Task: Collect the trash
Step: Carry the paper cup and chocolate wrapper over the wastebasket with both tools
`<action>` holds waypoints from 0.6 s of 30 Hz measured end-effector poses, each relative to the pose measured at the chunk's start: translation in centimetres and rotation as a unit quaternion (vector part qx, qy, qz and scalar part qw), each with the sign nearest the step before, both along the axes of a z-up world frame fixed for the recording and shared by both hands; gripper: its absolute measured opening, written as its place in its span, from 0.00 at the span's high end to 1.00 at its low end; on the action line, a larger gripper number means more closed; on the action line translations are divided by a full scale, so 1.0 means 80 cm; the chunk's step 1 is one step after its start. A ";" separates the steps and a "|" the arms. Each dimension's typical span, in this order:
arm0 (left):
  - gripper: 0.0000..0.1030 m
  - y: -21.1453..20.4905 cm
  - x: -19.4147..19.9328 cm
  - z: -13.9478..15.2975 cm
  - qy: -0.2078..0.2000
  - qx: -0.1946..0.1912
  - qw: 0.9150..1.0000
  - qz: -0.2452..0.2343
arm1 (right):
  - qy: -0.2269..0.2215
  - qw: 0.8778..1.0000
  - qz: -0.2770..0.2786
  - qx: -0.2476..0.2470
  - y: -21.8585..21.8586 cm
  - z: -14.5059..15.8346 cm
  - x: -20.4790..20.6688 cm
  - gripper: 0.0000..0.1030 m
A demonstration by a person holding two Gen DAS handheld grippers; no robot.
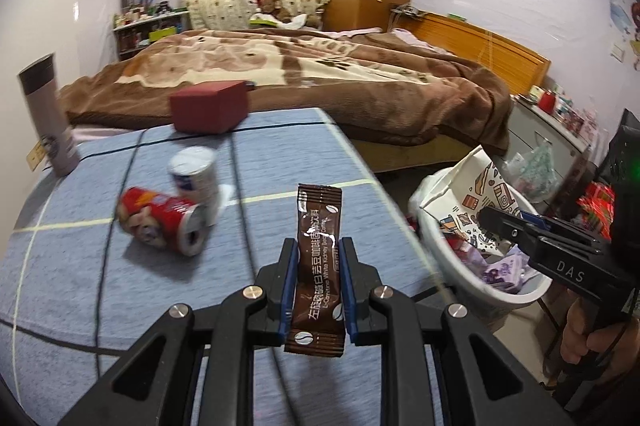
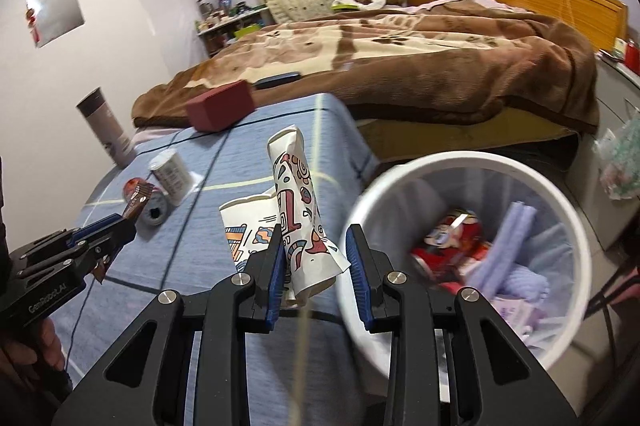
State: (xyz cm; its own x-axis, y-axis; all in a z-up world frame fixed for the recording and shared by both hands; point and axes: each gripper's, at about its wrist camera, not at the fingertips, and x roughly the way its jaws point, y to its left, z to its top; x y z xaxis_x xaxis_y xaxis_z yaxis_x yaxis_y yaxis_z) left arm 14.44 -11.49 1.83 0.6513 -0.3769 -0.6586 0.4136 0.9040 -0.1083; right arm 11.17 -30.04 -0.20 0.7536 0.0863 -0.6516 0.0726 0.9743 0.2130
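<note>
My left gripper [image 1: 319,256] is shut on a brown coffee sachet [image 1: 318,266], held upright above the blue cloth table [image 1: 80,286]. My right gripper [image 2: 314,242] has its jaws apart; a crumpled patterned paper bag [image 2: 296,202] sits between them, leaning on the left finger. The bag shows over the bin in the left wrist view [image 1: 476,198]. A white trash bin [image 2: 472,166] with red and purple trash stands right of the table; it also shows in the left wrist view [image 1: 444,246]. A red can [image 1: 160,222] lies on its side beside a white can [image 1: 194,174].
A dark red box [image 1: 208,106] sits at the table's far edge, a grey flask [image 1: 50,114] at its left. A bed with a brown blanket [image 1: 320,66] lies behind. A cabinet with clutter [image 1: 560,118] stands right of the bin.
</note>
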 end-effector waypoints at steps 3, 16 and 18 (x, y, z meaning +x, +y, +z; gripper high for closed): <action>0.79 -0.027 -0.004 0.003 -0.007 0.006 1.000 -0.017 | -0.002 1.000 -0.020 0.001 -0.020 0.001 -0.008 0.70; 0.79 -0.134 -0.011 0.001 0.000 0.007 0.996 -0.094 | 0.007 0.995 -0.095 -0.004 -0.089 -0.005 -0.031 0.70; 0.79 -0.149 -0.010 -0.003 0.006 0.008 0.995 -0.102 | 0.011 0.995 -0.101 -0.002 -0.097 -0.009 -0.032 0.70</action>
